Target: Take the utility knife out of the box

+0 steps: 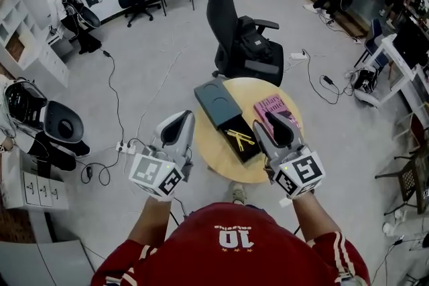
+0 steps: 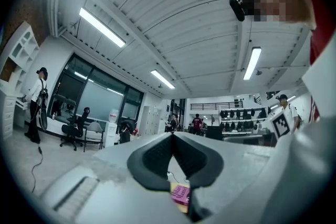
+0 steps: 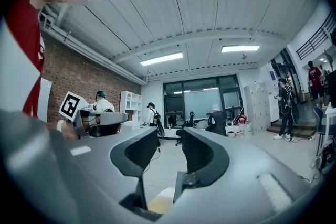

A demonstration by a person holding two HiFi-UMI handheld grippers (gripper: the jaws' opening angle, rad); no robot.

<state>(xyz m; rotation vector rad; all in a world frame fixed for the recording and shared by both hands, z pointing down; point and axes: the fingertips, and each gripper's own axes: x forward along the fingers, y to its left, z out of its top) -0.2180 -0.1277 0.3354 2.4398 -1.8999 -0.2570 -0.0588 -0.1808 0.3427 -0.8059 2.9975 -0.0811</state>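
Two grippers hover about level at a round table [image 1: 214,156], neither holding anything. Left gripper [image 1: 181,117] sits at 9 o'clock of the box [image 1: 218,104], by the table's edge; its own view shows the jaws pressed fully together w/ nothing between them. Right gripper [image 1: 275,119] is at 3 o'clock of the box, overlapping a pink book [image 1: 270,106] in the head view; its jaws stand well apart, gap empty, only floor and room seen through it. Box lies open near the table's centre, running from 11 to 5 o'clock. The yellow knife [image 1: 240,138] lies slanted in the box's black lower end, between the two grippers, touched by neither. Black chair [image 1: 241,40] stands at 12 o'clock just beyond the table
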